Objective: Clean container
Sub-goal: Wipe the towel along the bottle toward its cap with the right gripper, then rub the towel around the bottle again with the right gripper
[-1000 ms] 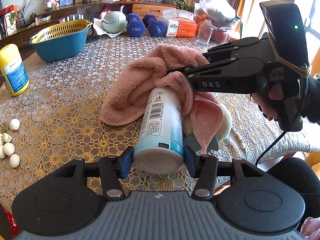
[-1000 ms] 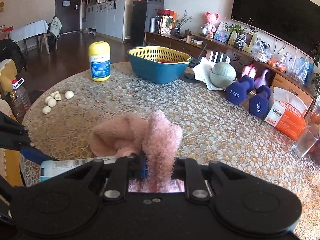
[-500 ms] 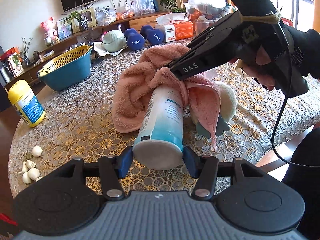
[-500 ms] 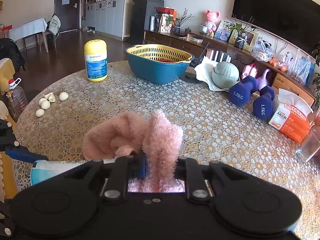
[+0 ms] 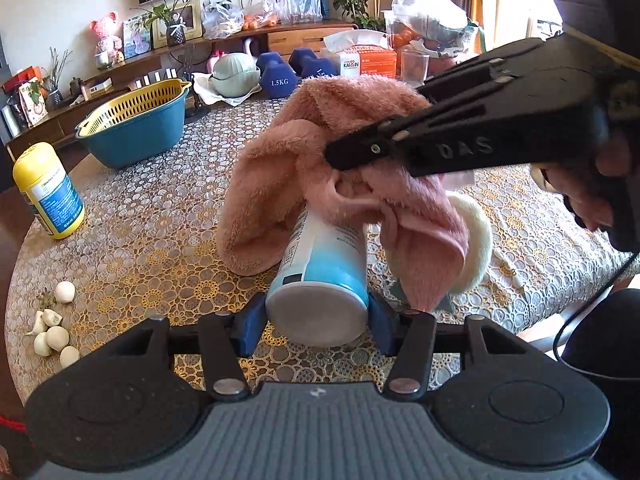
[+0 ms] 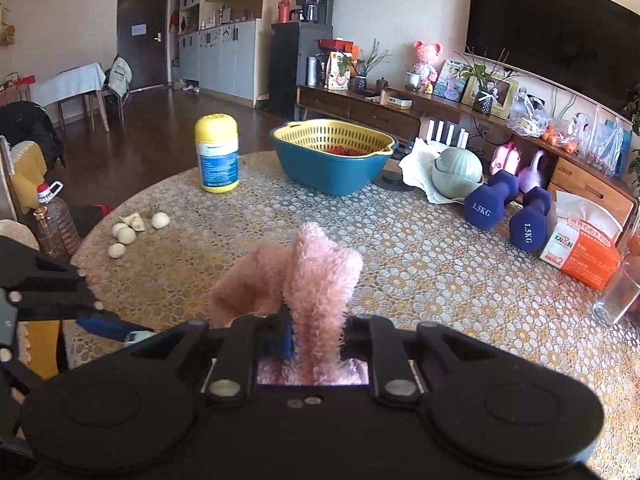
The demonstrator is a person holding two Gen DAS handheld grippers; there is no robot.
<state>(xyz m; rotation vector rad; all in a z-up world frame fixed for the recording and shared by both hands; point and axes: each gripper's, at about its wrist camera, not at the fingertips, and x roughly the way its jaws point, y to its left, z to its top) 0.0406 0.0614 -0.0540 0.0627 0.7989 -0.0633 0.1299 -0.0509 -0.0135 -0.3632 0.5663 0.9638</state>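
My left gripper [image 5: 318,322] is shut on the base of a white and light-blue cylindrical container [image 5: 324,268], held tilted away over the table. A fluffy pink towel [image 5: 280,168] drapes over the container's far end. My right gripper [image 5: 344,156] comes in from the right and is shut on that towel against the top of the container. In the right wrist view the pink towel [image 6: 320,280] sticks up between the shut fingers of my right gripper [image 6: 316,340], and the left gripper's blue pad [image 6: 104,326] shows at the lower left.
A round table with a lace cloth [image 6: 420,264] holds a blue basin with a yellow strainer [image 6: 332,160], a yellow-capped bottle [image 6: 217,152], garlic cloves [image 6: 128,232], blue dumbbells [image 6: 492,204], an orange tissue box [image 6: 580,248] and a glass [image 6: 618,296]. A person's hand [image 5: 600,196] holds the right gripper.
The towel in my right gripper has slid along the container, from its side toward its upper far end. The left gripper has tilted the container more upright and lifted it slightly.
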